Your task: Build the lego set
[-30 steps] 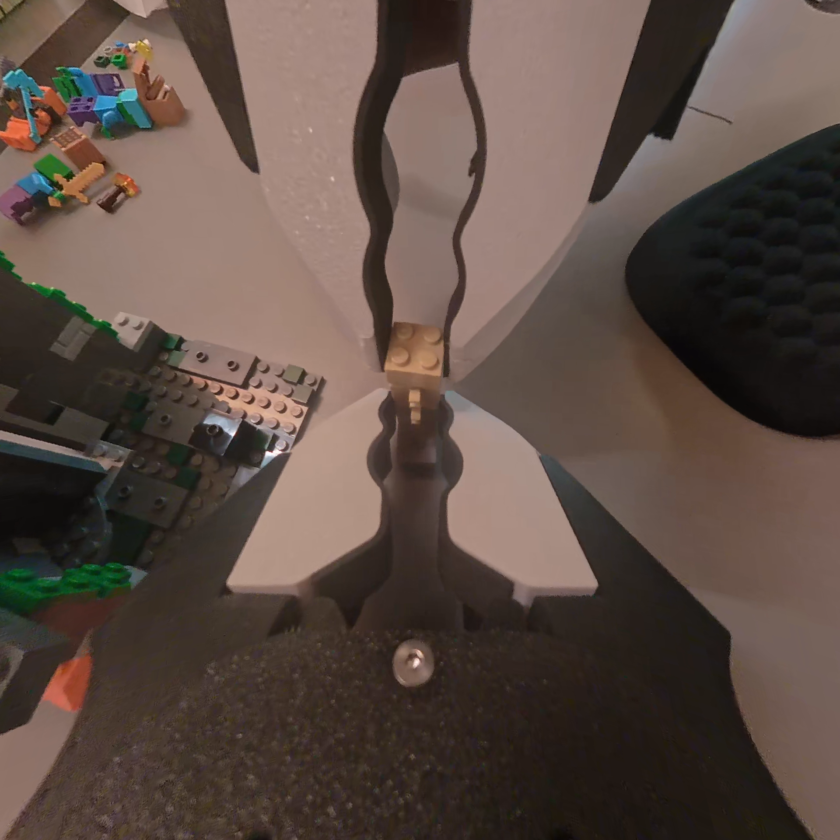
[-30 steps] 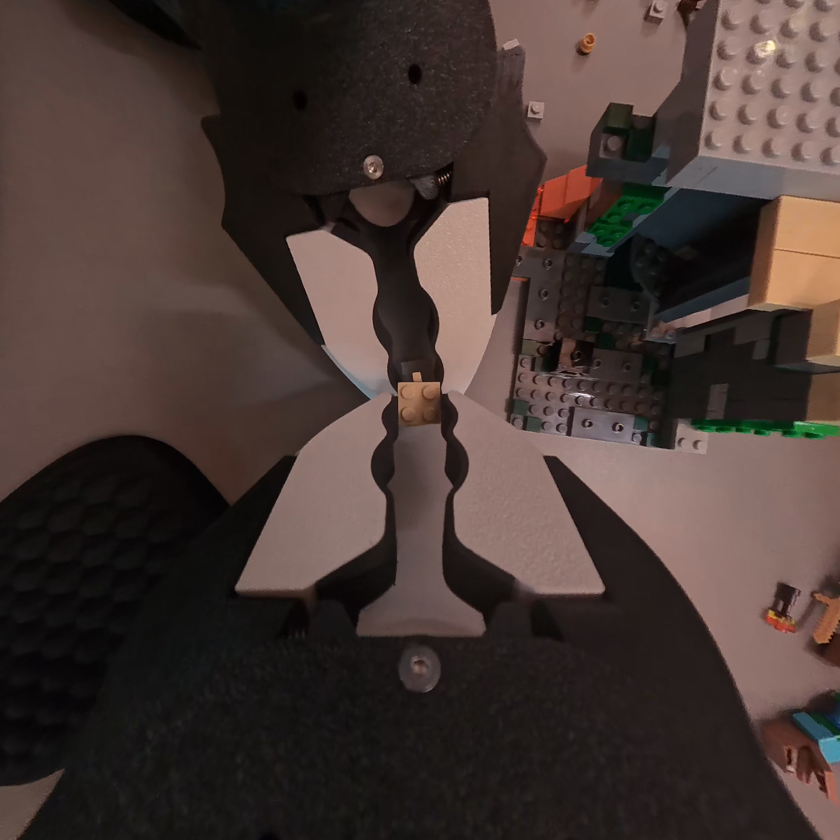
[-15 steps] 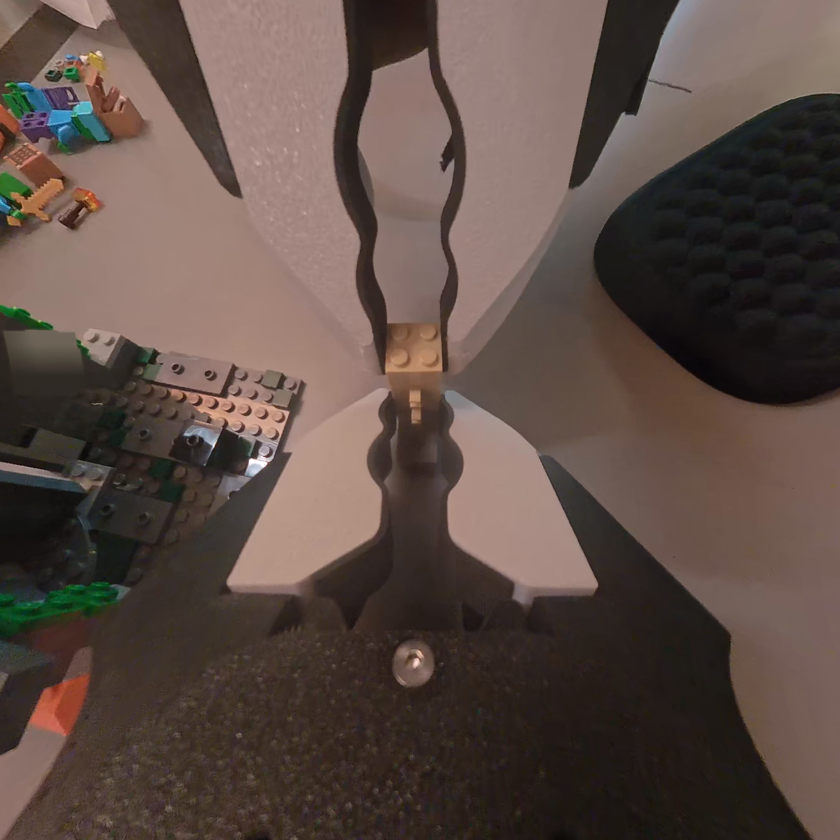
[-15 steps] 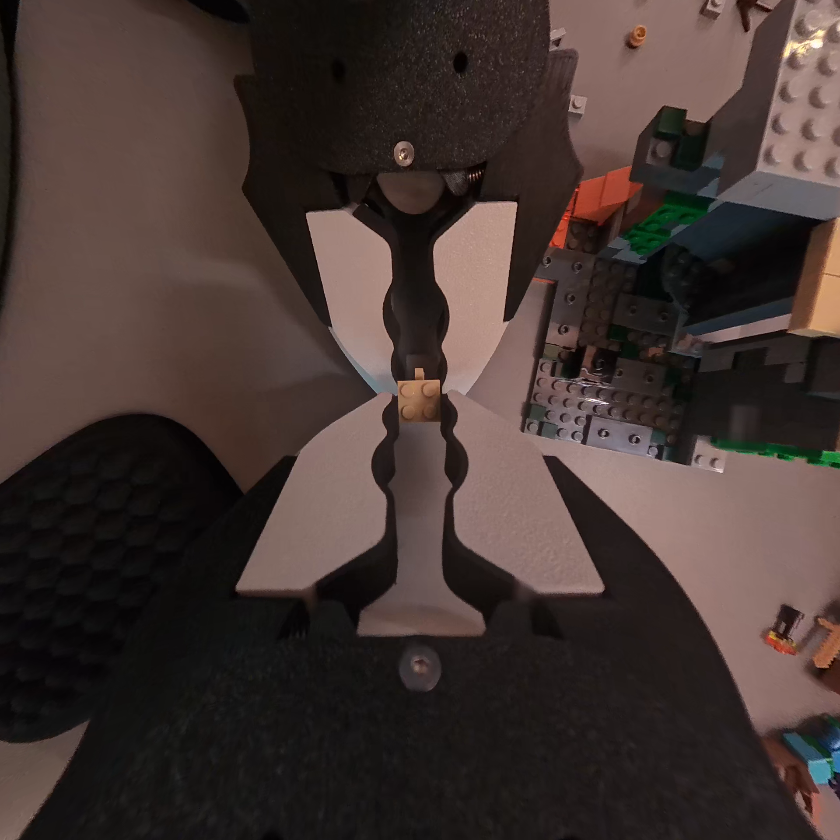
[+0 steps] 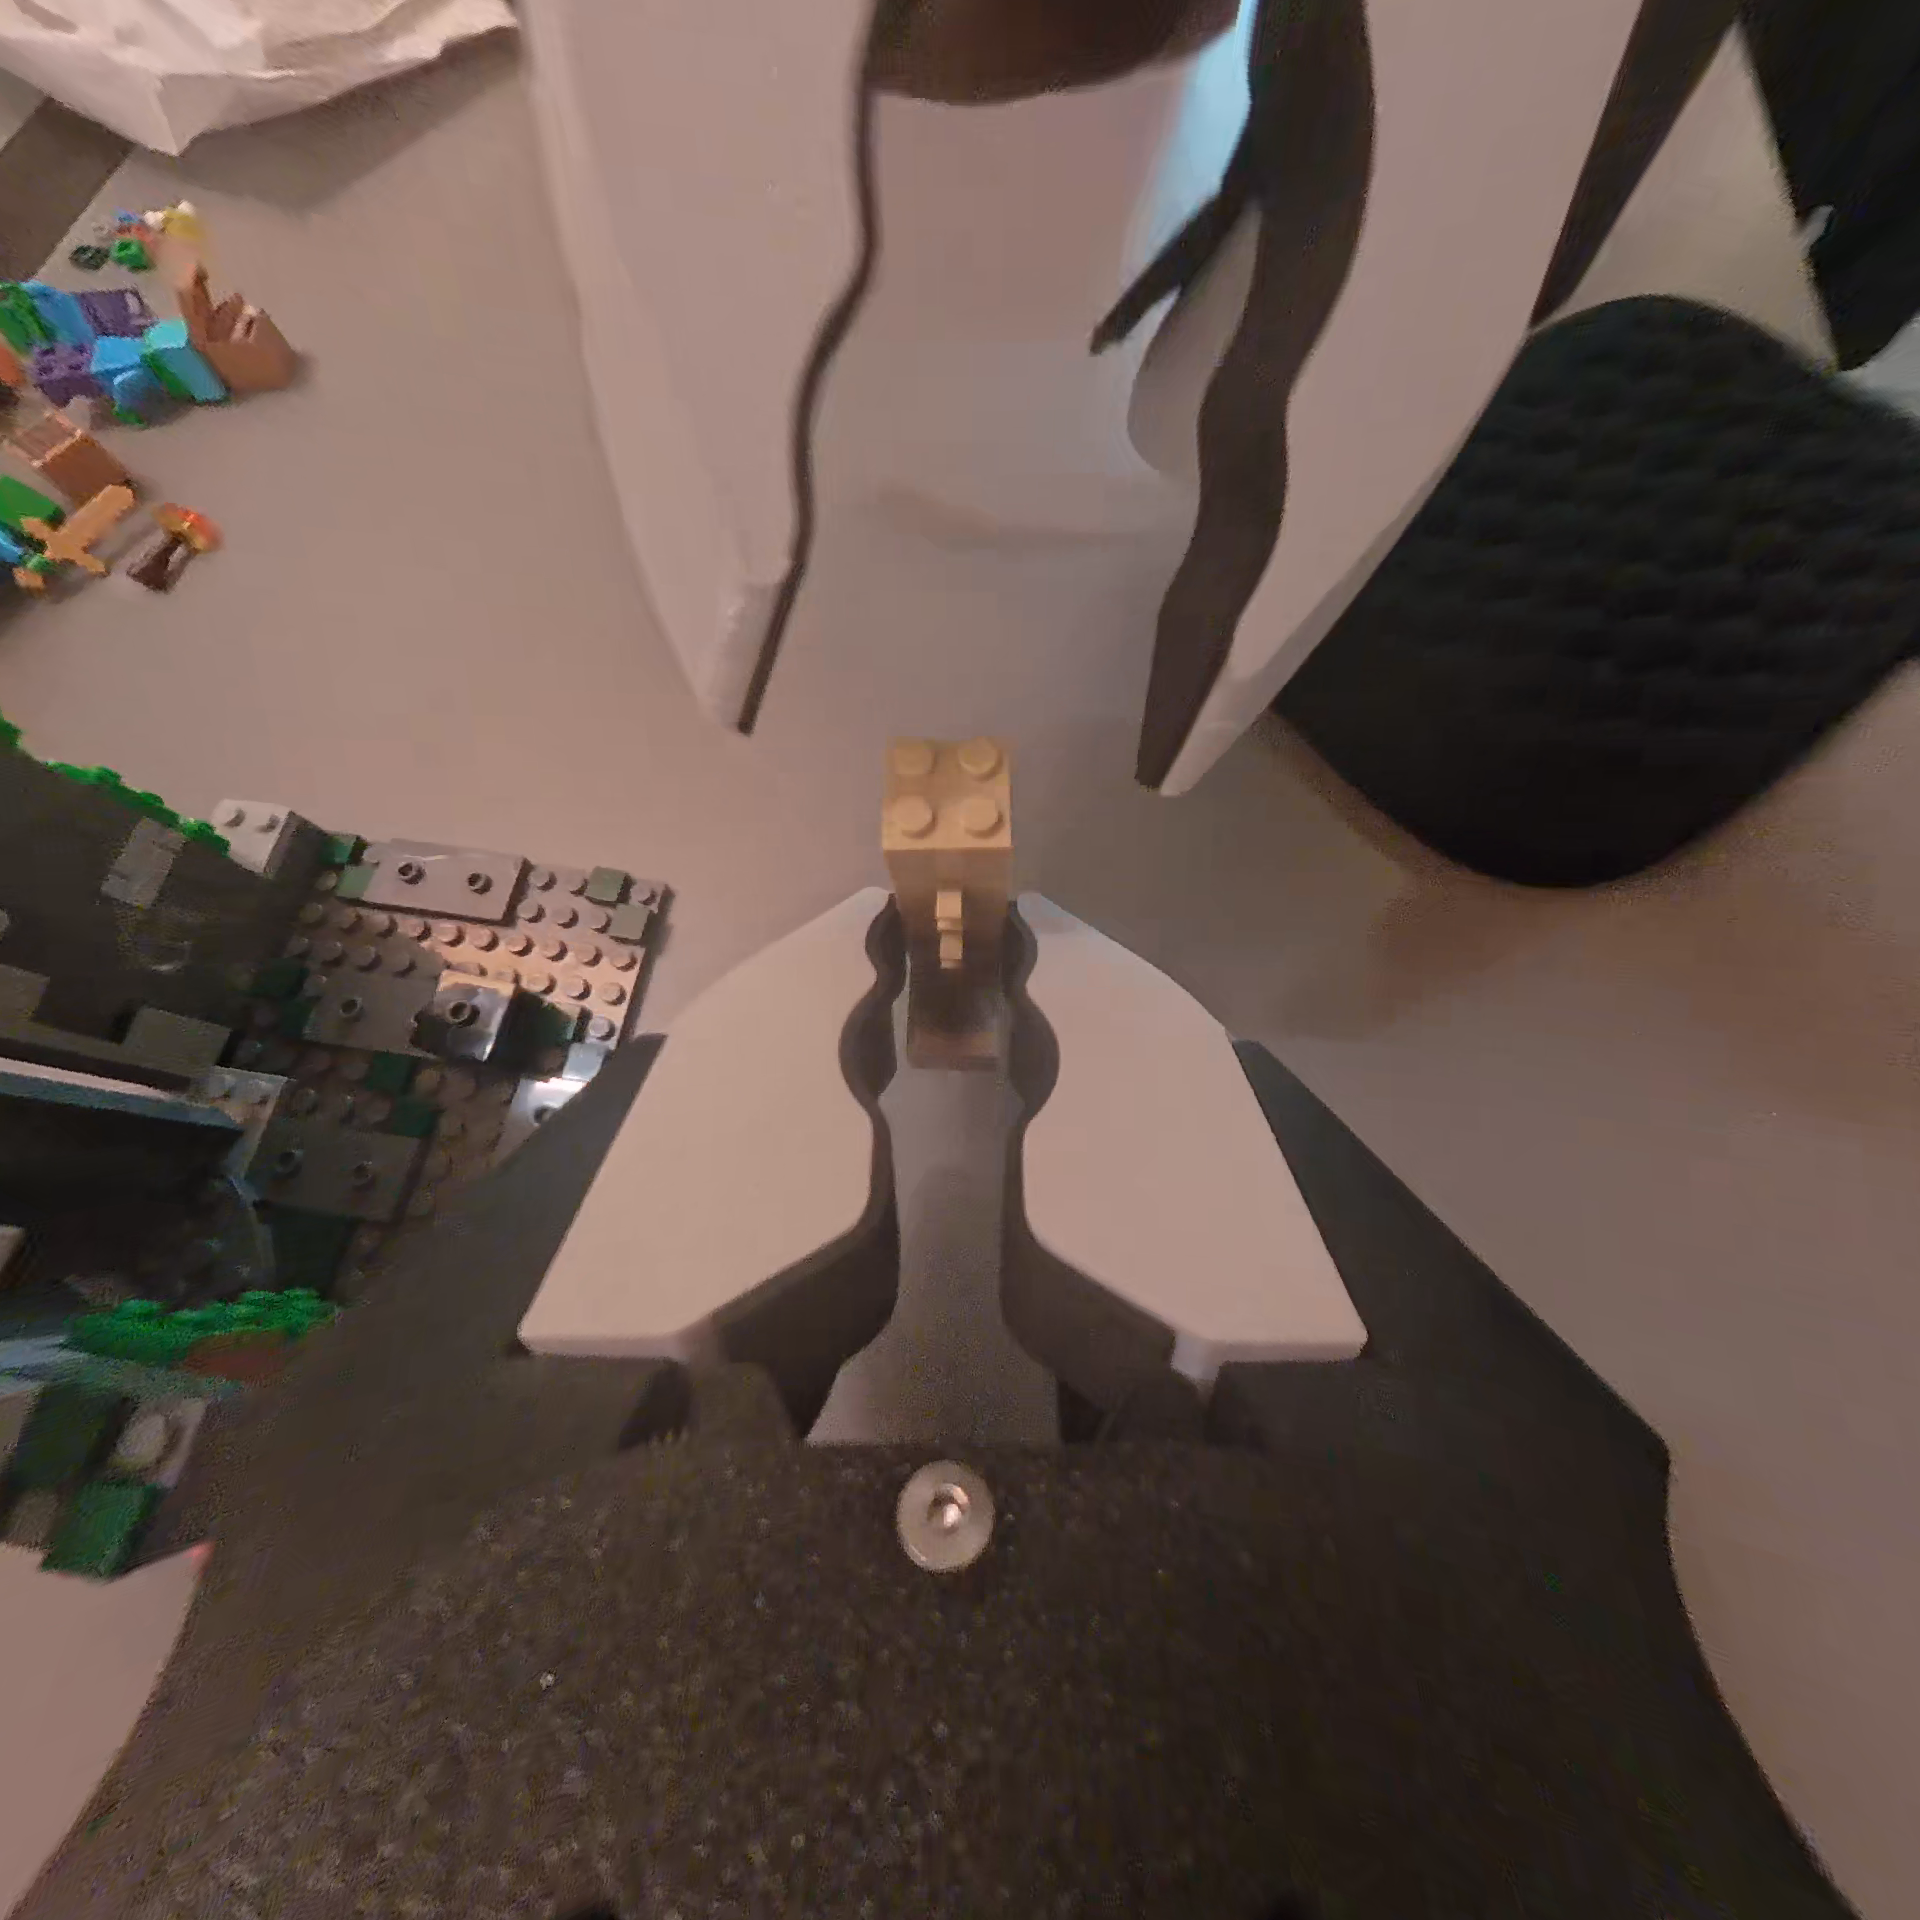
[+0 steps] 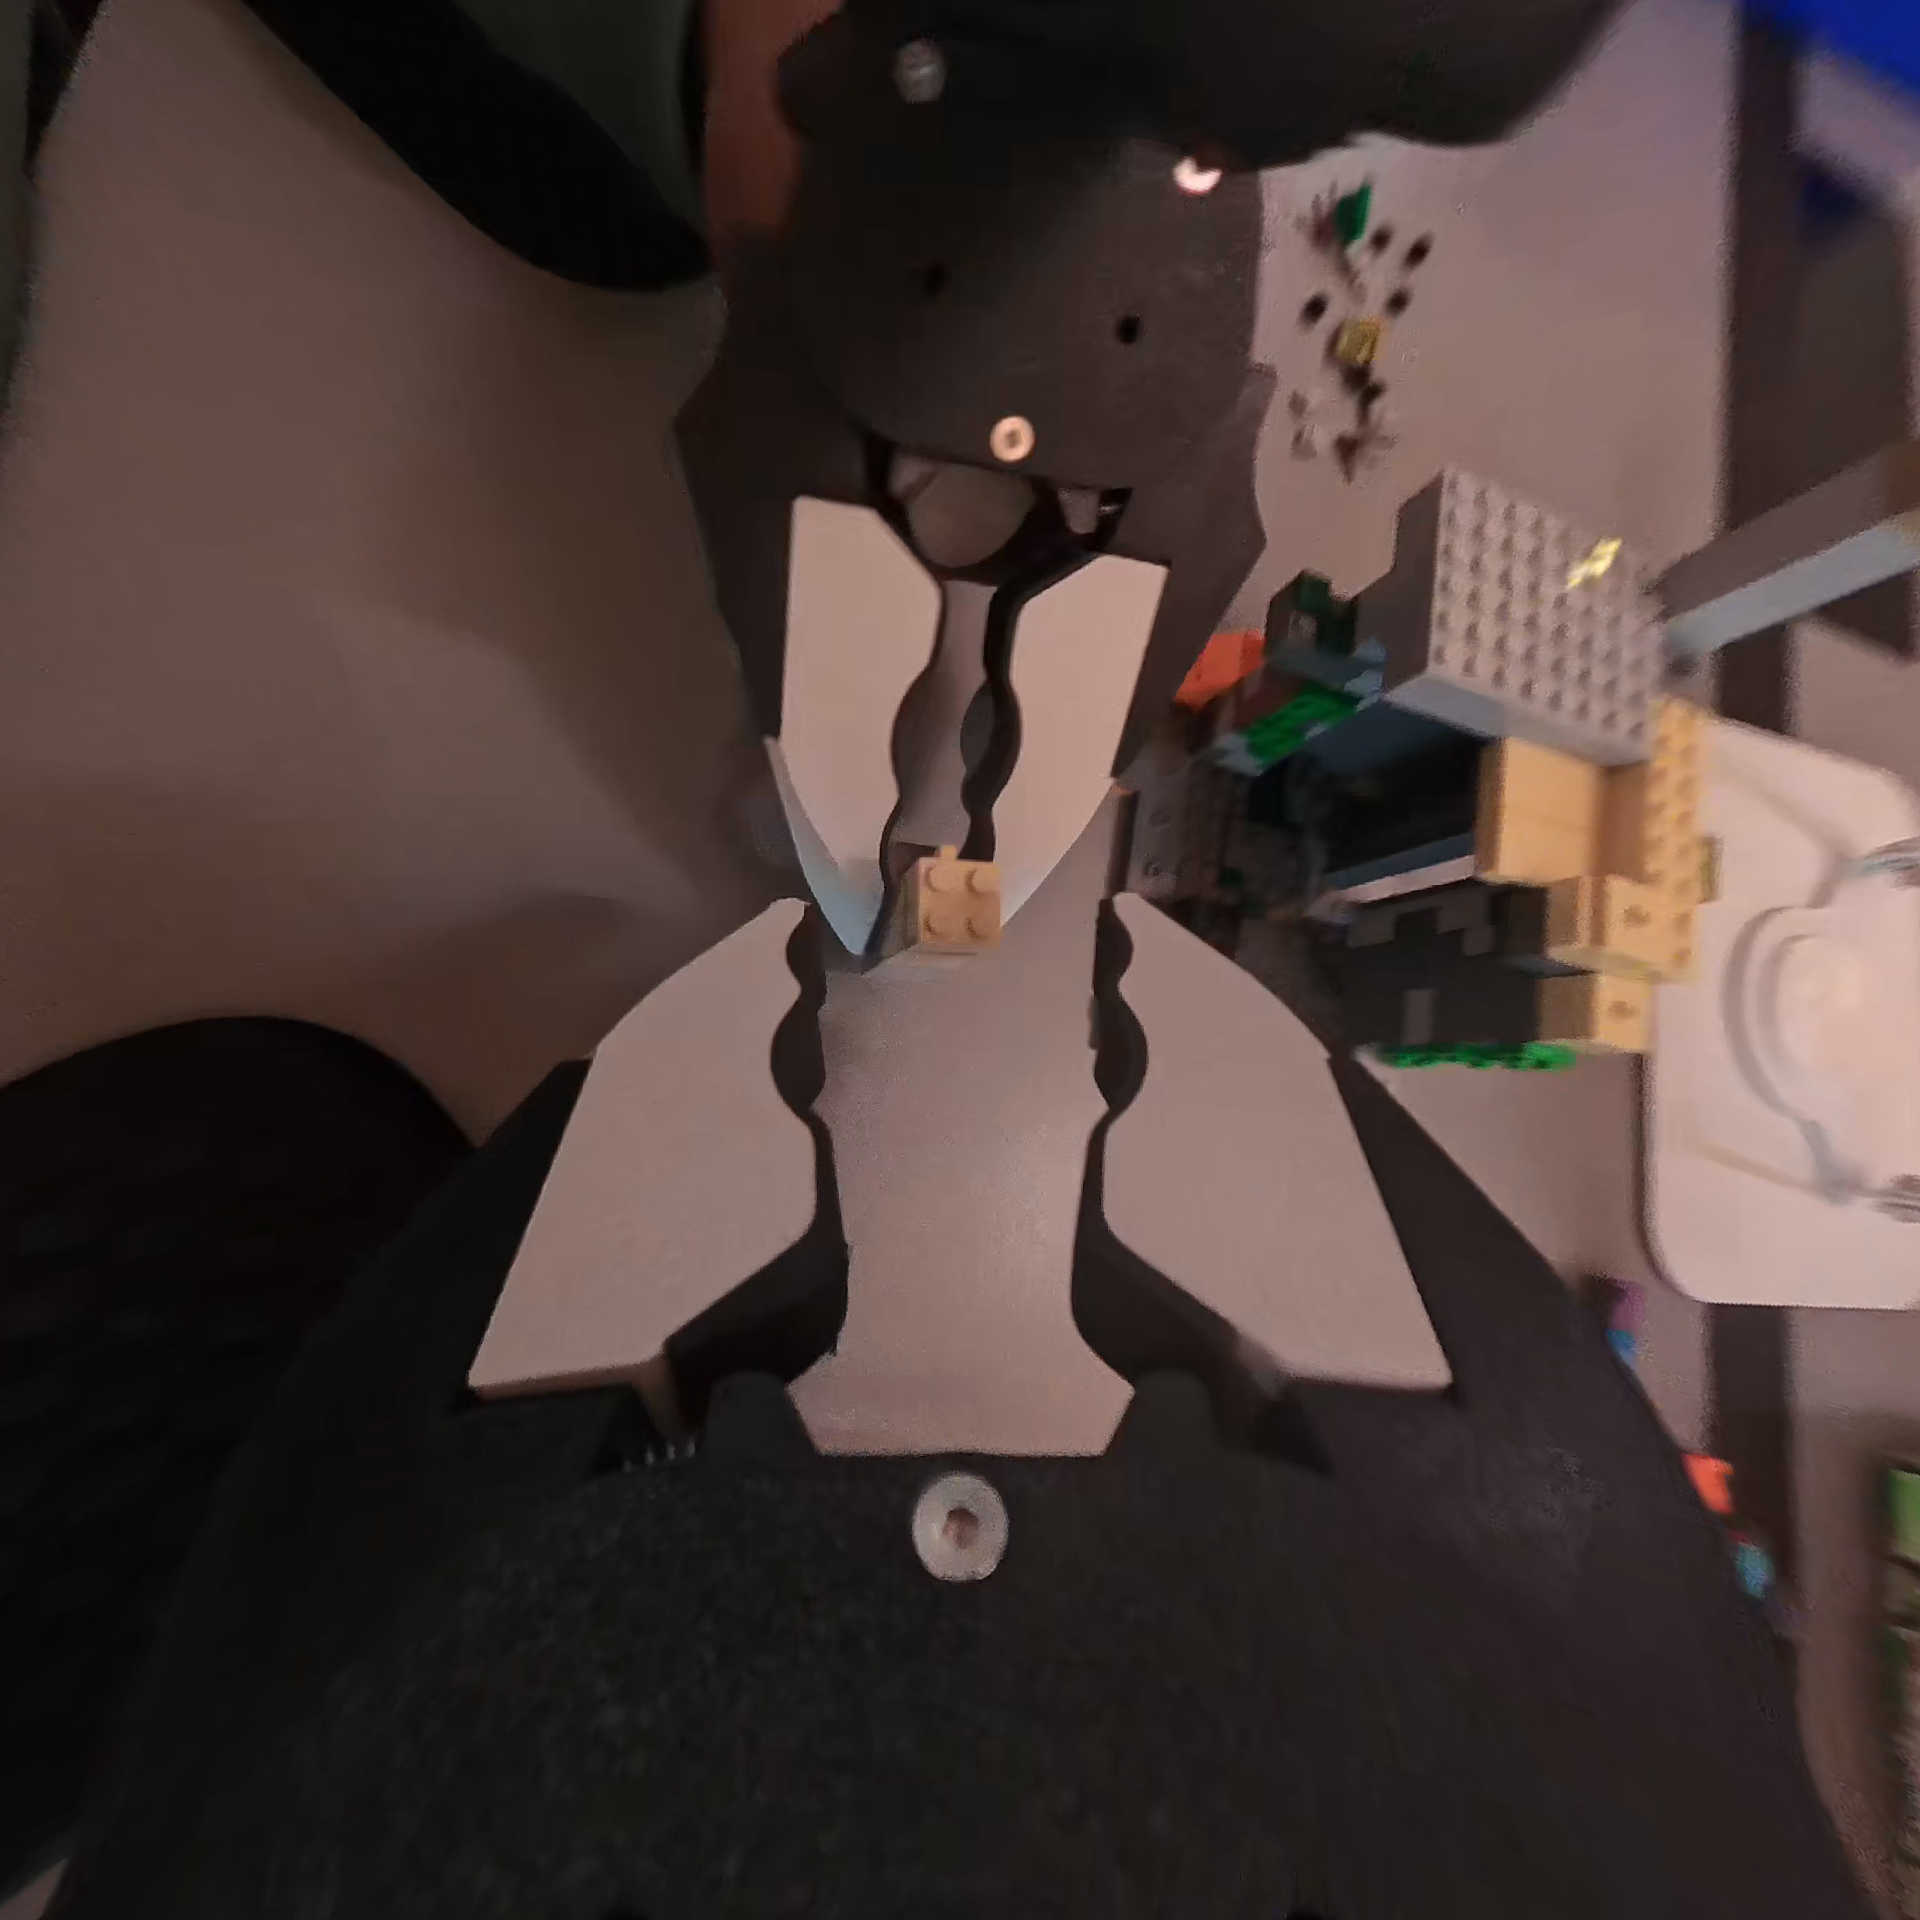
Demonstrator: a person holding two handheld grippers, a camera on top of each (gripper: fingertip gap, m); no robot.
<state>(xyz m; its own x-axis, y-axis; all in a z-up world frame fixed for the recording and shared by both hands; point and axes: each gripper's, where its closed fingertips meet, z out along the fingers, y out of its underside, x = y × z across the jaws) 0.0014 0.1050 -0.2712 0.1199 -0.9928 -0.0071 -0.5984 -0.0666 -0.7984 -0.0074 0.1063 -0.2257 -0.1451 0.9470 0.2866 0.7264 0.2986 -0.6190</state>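
My left hand-held gripper (image 5: 951, 935) clamps a tan brick stack (image 5: 948, 831) by its lower half, so the four-stud top projects clear of the fingertips. My right hand-held gripper (image 5: 940, 748), facing it, stands released, its fingers (image 5: 1195, 665) spread on either side of the studded end without touching. The brick model (image 5: 312, 997) sits on the worktop (image 5: 468, 582) just to the left.

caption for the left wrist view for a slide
Left gripper grips a tan brick stack; open right gripper opposite.
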